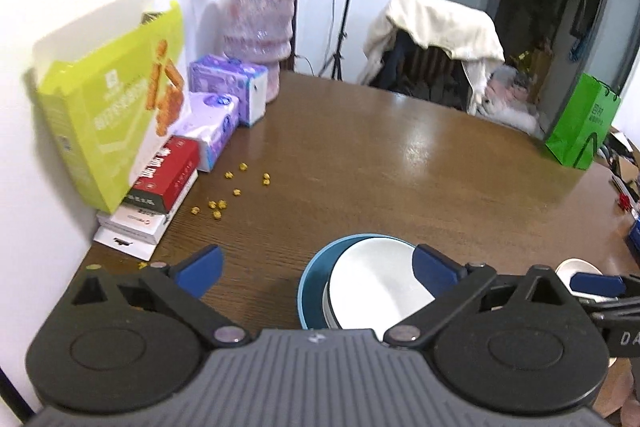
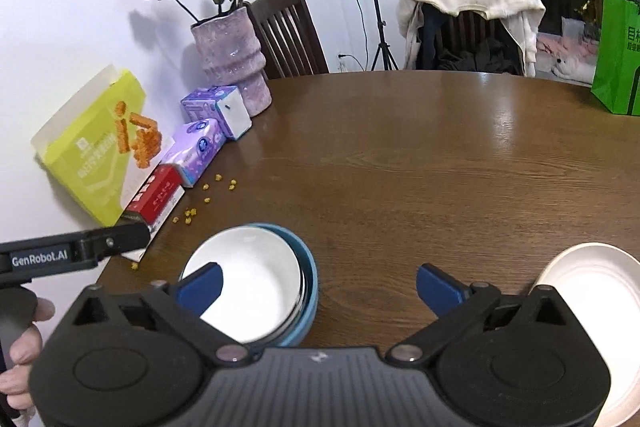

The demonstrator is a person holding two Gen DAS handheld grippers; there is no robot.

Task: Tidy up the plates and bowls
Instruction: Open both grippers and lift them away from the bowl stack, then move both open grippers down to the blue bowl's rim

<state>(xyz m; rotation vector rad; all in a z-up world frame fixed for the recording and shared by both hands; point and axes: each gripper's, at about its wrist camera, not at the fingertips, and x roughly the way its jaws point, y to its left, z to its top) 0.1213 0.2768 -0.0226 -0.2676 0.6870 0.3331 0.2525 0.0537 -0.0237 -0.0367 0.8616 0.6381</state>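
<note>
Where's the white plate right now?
The white plate lies on the table's near edge, low right in the right wrist view, beyond the right claw, apart from the stacked bowls.

White bowl (image 2: 248, 283) inside blue bowl (image 2: 308, 287)

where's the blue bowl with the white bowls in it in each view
Left wrist view: blue bowl sits bottom centre, just left of the right-hand jaw tip.
Right wrist view: blue bowl sits lower left of centre, behind the left-hand jaw tip.
Shared landmark: pink ribbed vase by the wall.
</note>
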